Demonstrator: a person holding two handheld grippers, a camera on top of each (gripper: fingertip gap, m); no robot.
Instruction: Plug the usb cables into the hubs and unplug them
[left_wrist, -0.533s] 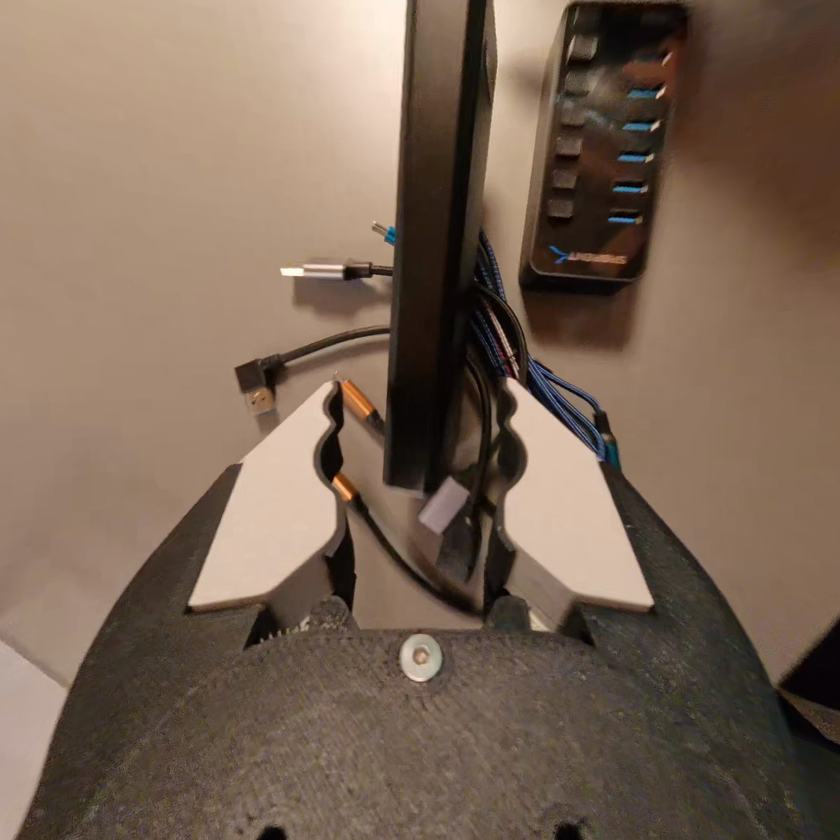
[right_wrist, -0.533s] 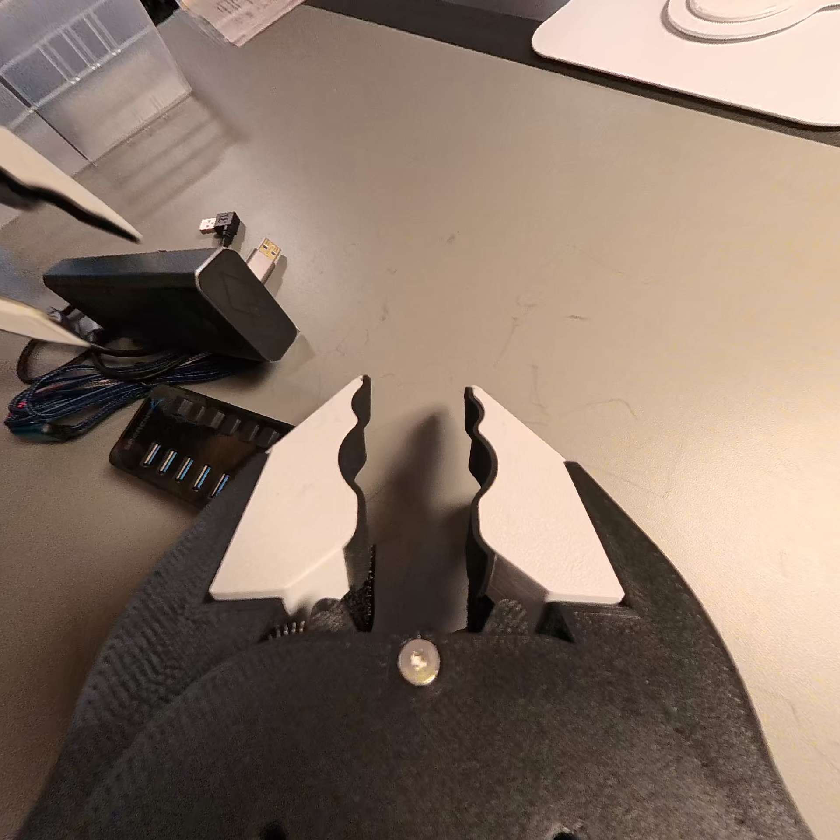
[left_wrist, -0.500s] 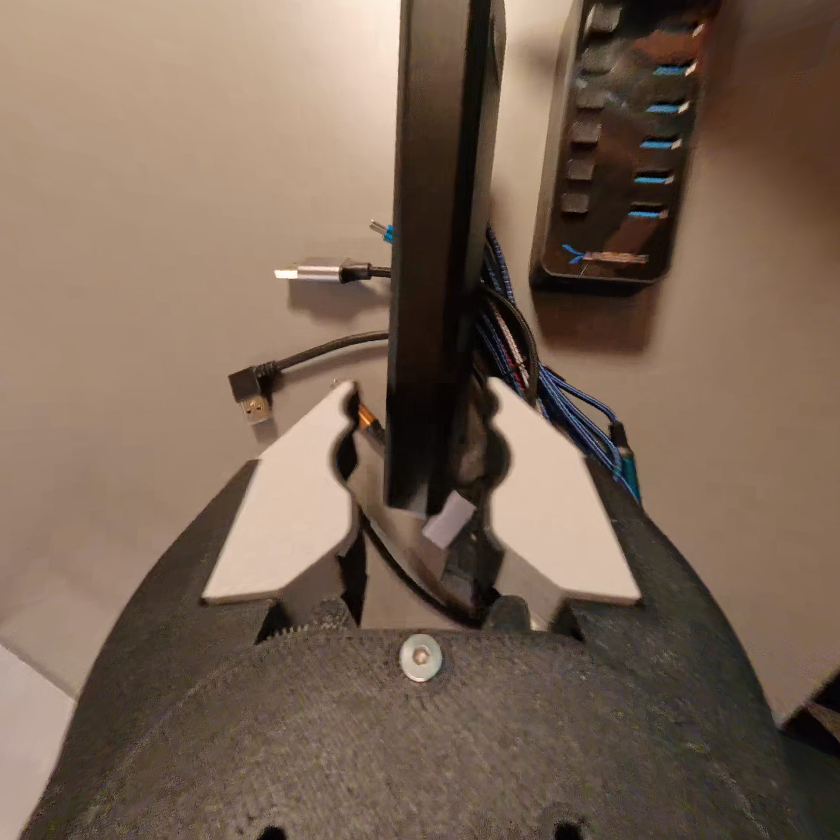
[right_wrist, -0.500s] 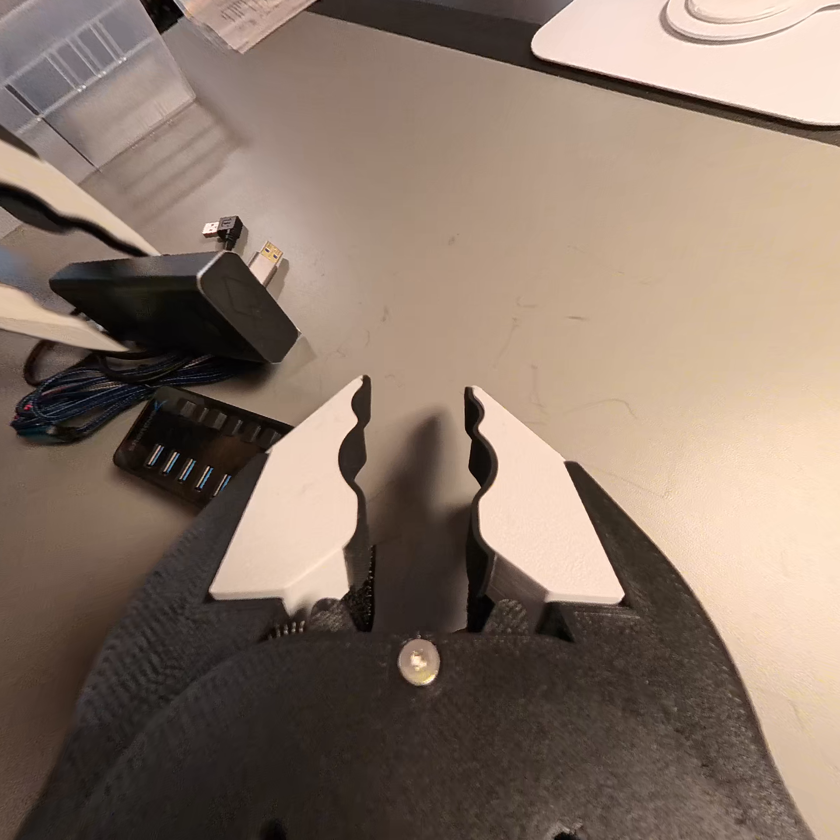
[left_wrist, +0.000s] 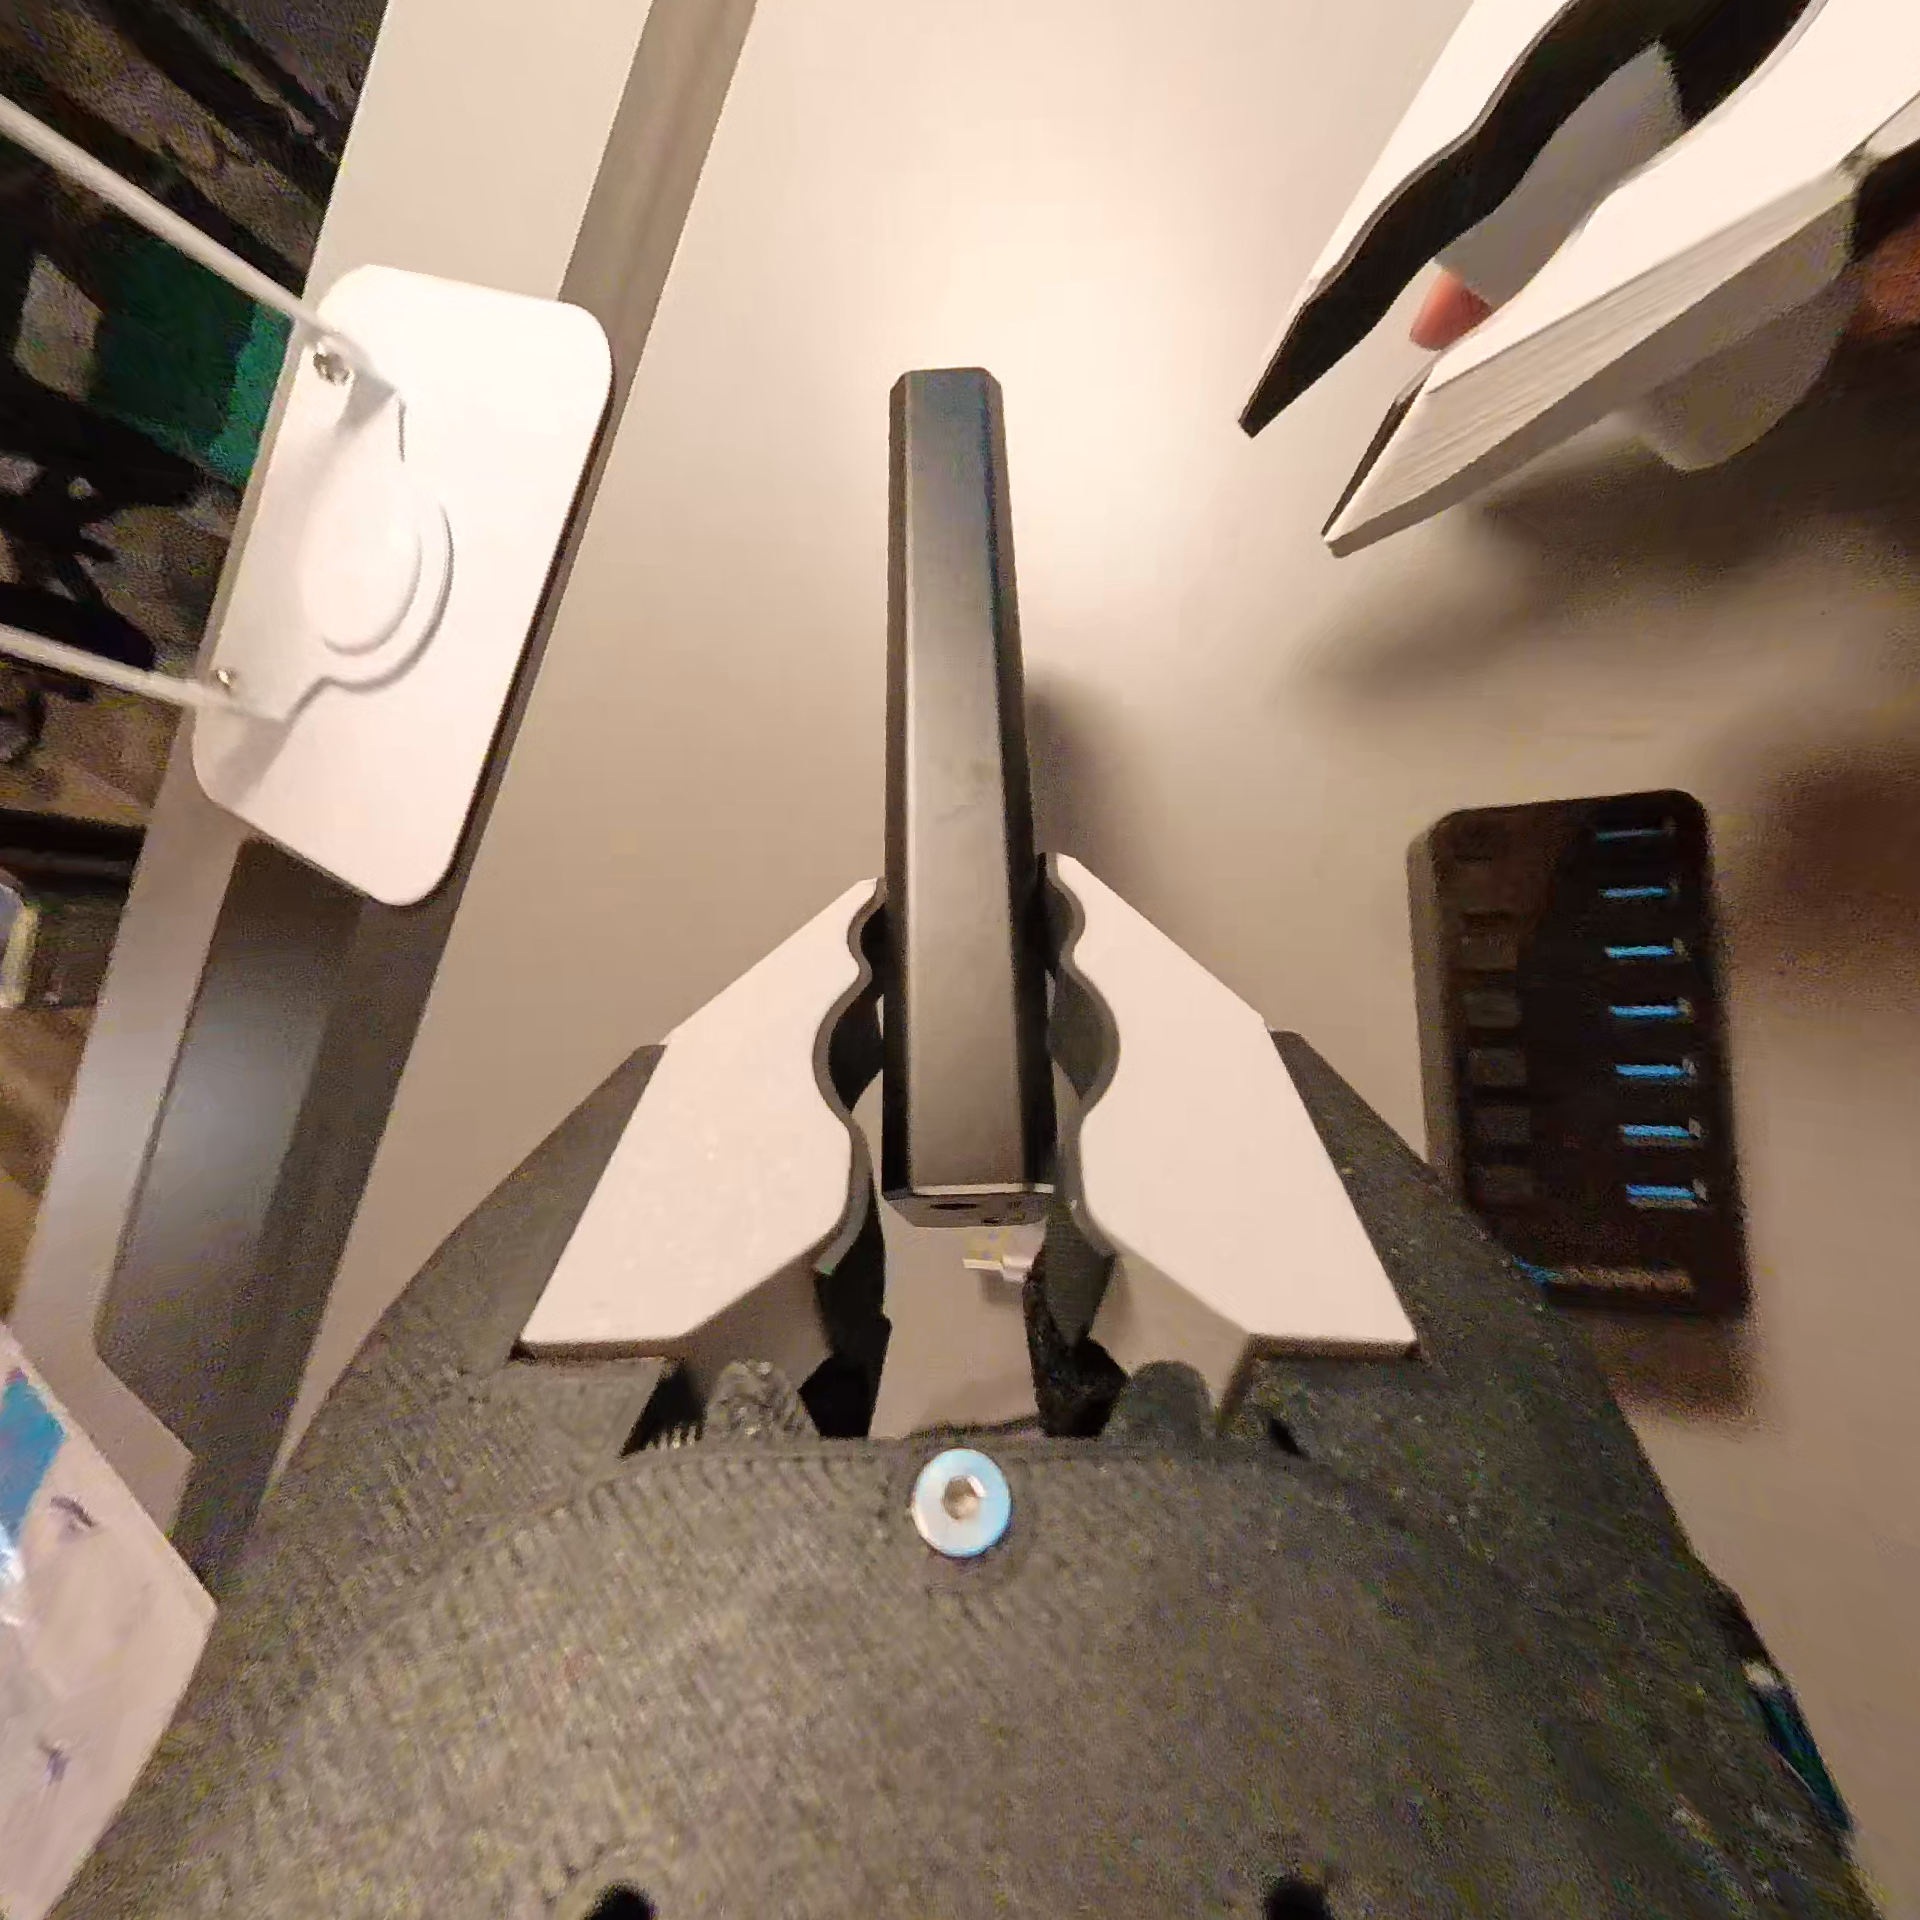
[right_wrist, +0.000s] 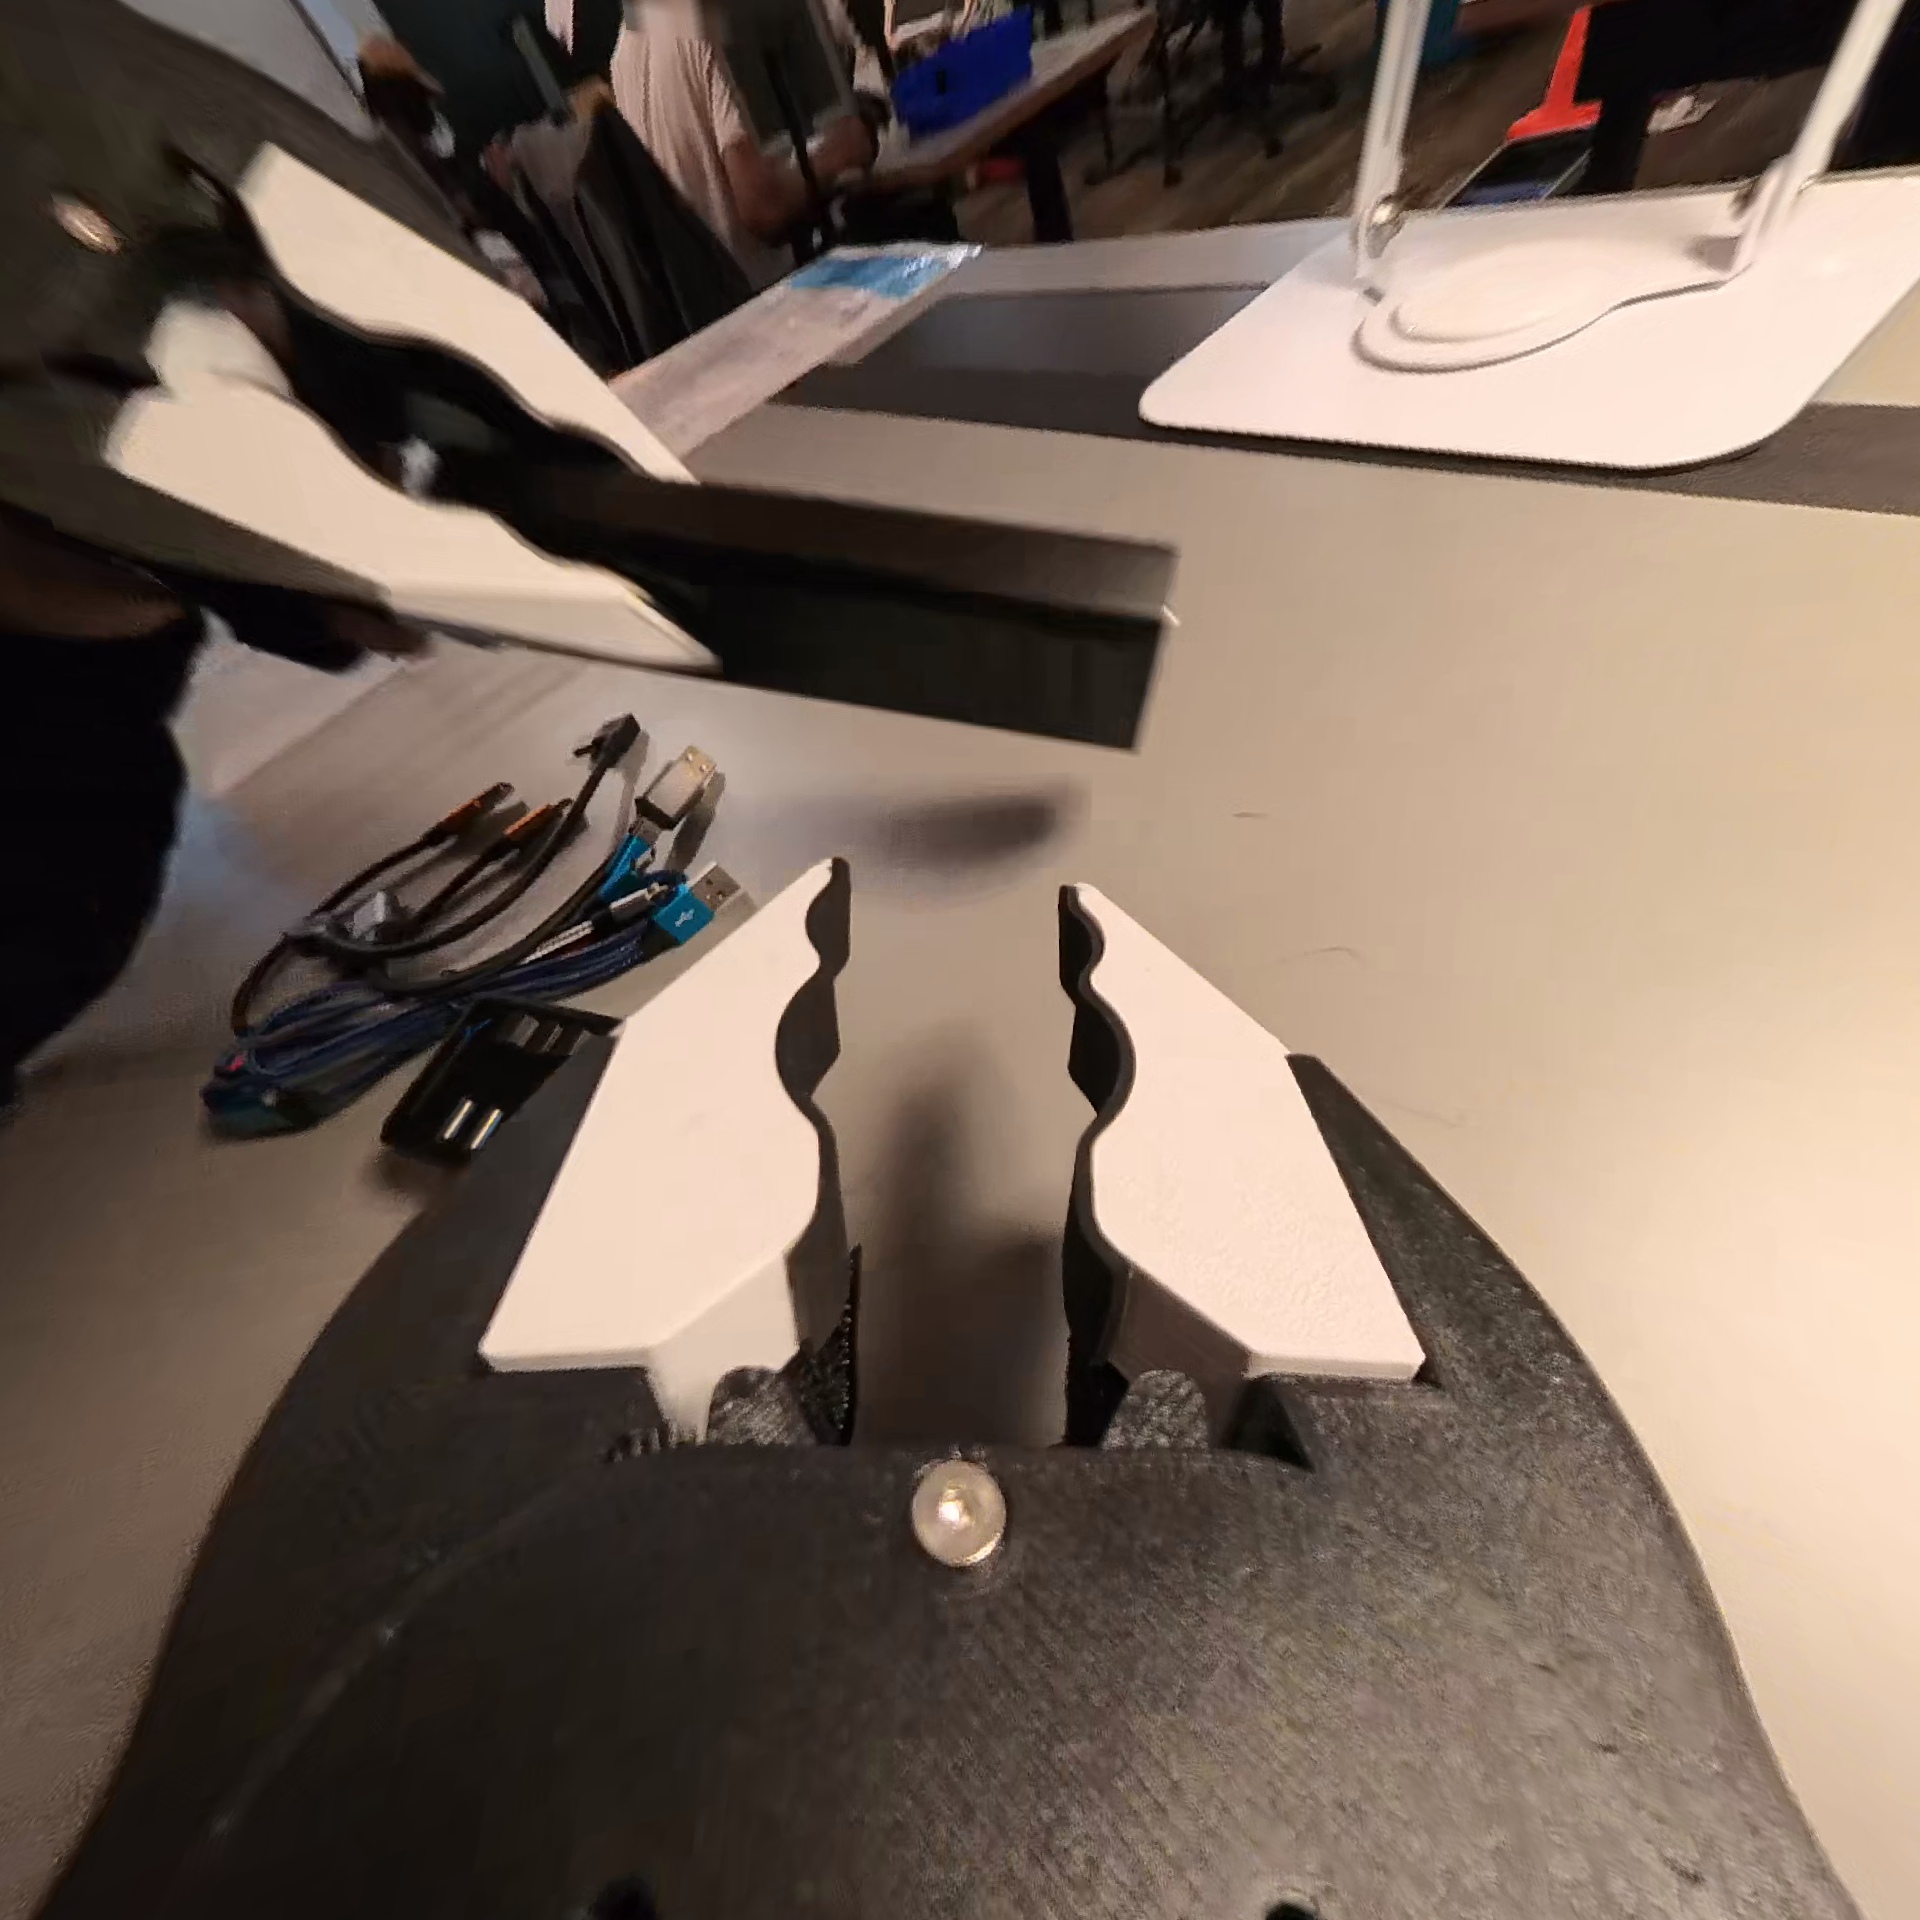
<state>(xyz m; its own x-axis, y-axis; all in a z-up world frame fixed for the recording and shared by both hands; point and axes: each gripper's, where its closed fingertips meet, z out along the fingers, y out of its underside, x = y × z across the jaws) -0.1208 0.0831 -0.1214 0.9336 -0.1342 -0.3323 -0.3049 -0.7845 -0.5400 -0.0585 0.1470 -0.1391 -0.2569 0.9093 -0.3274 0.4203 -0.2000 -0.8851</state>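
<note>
I see the grey tabletop (right_wrist: 1455, 831) running back to a white stand base (right_wrist: 1558, 343) at its far edge, with people at desks behind it, blurred. My left gripper (left_wrist: 961, 894) is clamped on the long black hub (left_wrist: 951, 831), holding it clear above the tabletop. My right gripper (right_wrist: 951, 883) hangs with its fingers apart and nothing between them. The flat black hub with blue ports (left_wrist: 1579, 1029) lies on the tabletop, partly hidden behind my right gripper in its own view. Just beside it lies the bundle of usb cables (right_wrist: 499, 935), all plugs loose.
</note>
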